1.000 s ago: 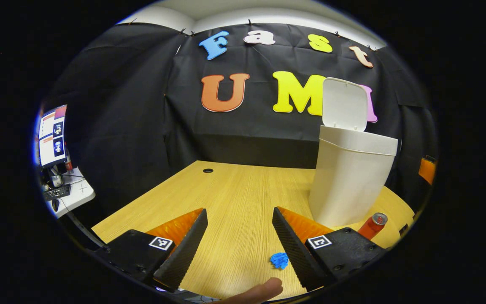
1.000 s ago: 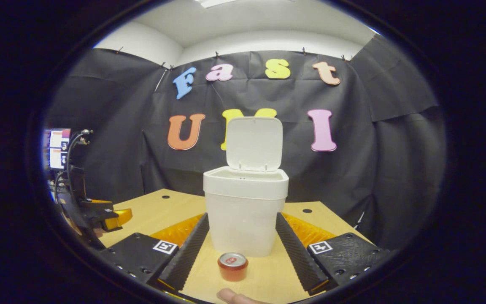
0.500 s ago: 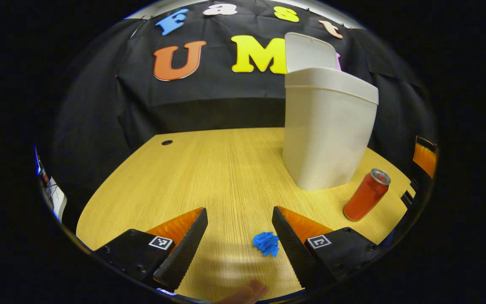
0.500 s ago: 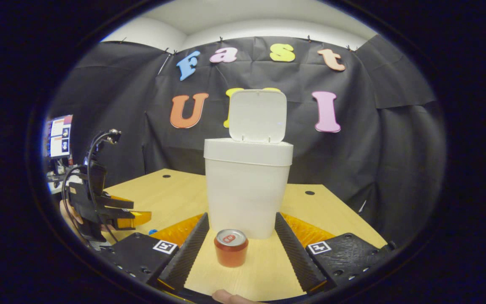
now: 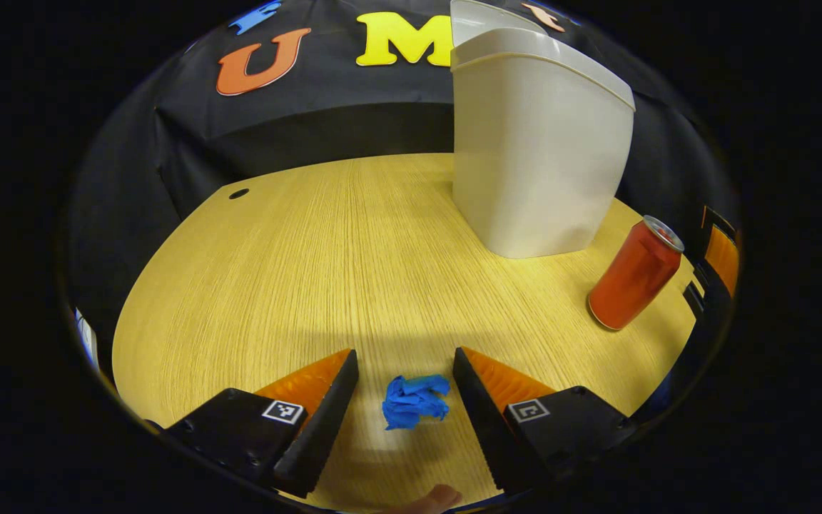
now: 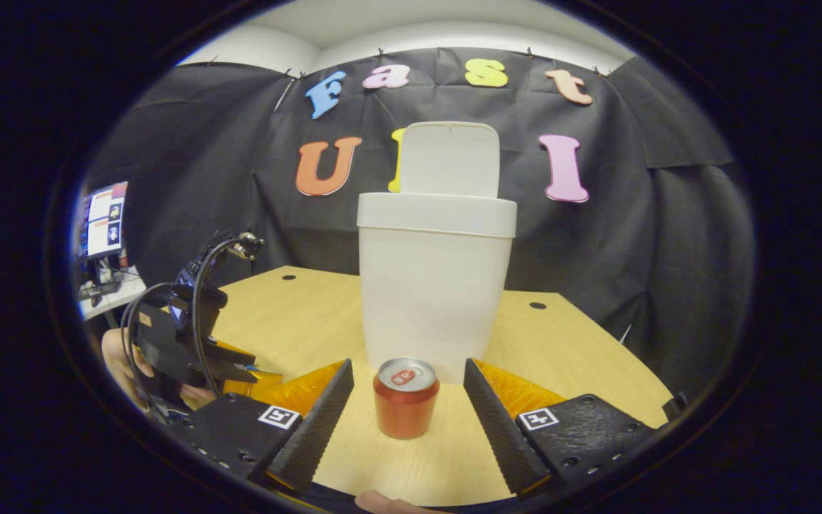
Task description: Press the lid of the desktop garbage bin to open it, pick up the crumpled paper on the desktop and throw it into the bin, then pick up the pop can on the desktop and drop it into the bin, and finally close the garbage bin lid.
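A blue crumpled paper (image 5: 414, 402) lies on the wooden desktop (image 5: 354, 243), between the fingers of my open left gripper (image 5: 404, 389), which touch nothing. The white garbage bin (image 5: 536, 150) stands at the back right with its lid (image 6: 450, 158) raised upright. A red pop can (image 5: 633, 275) stands to the right of the bin's foot. In the right gripper view the pop can (image 6: 405, 398) stands upright between the fingers of my open right gripper (image 6: 405, 407), in front of the bin (image 6: 434, 278). The left gripper (image 6: 190, 346), held by a hand, appears low at the left.
The desktop (image 6: 561, 343) has round cable holes, one at the far left (image 5: 238, 193) and one to the right of the bin (image 6: 537, 305). A side desk with a monitor (image 6: 100, 221) stands off to the left beyond the table edge.
My left gripper has dropped and tilted down over the blue paper, which now lies between its fingers. My right gripper has lowered and come closer to the can.
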Available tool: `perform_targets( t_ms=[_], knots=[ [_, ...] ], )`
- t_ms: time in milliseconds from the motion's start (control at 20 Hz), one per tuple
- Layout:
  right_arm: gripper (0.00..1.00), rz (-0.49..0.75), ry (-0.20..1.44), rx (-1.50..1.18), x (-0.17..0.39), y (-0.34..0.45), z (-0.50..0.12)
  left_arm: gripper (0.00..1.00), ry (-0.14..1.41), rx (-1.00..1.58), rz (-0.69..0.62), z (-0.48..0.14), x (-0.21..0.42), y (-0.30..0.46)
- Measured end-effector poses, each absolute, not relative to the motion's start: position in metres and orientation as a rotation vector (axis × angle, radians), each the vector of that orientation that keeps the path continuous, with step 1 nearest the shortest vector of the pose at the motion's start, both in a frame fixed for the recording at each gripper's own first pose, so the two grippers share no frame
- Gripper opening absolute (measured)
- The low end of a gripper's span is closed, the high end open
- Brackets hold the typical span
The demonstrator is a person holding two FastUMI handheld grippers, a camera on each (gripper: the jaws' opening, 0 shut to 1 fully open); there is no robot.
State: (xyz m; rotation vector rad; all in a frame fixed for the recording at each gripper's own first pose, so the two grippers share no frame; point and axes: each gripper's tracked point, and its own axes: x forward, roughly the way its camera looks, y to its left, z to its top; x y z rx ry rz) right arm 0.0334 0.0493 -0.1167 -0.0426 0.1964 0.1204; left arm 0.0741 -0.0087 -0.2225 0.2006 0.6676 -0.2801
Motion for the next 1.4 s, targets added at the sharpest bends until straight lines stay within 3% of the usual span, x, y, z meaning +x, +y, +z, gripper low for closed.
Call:
perform_targets(
  t_ms=[250,600,700,750,850,1050,1100,1400],
  knots=[
    [0.95,0.140,0.253,-0.083,0.025,0.059,-0.149,0.78,0.672,0.257,-0.319,-0.224,0.075,-0.002],
    [0.99,0.153,0.293,-0.057,0.029,0.067,-0.169,0.74,0.663,0.232,-0.352,-0.221,0.074,-0.005],
    [0.98,0.140,0.306,-0.051,0.034,0.066,-0.176,0.68,0.652,0.250,-0.385,-0.221,0.077,-0.006],
    [0.98,0.135,0.323,-0.043,0.037,0.066,-0.183,0.58,0.648,0.255,-0.393,-0.223,0.080,-0.005],
    [0.99,0.127,0.348,-0.017,0.043,0.065,-0.191,0.48,0.642,0.261,-0.395,-0.228,0.085,-0.011],
    [0.95,0.072,0.361,0.018,0.056,0.052,-0.201,0.40,0.638,0.255,-0.381,-0.229,0.093,-0.011],
    [0.99,0.068,0.359,0.025,0.059,0.050,-0.202,0.39,0.639,0.256,-0.375,-0.228,0.093,-0.010],
    [0.95,0.077,0.317,0.020,0.079,0.057,-0.202,0.38,0.555,0.240,-0.339,-0.204,0.096,-0.012]
  ],
)
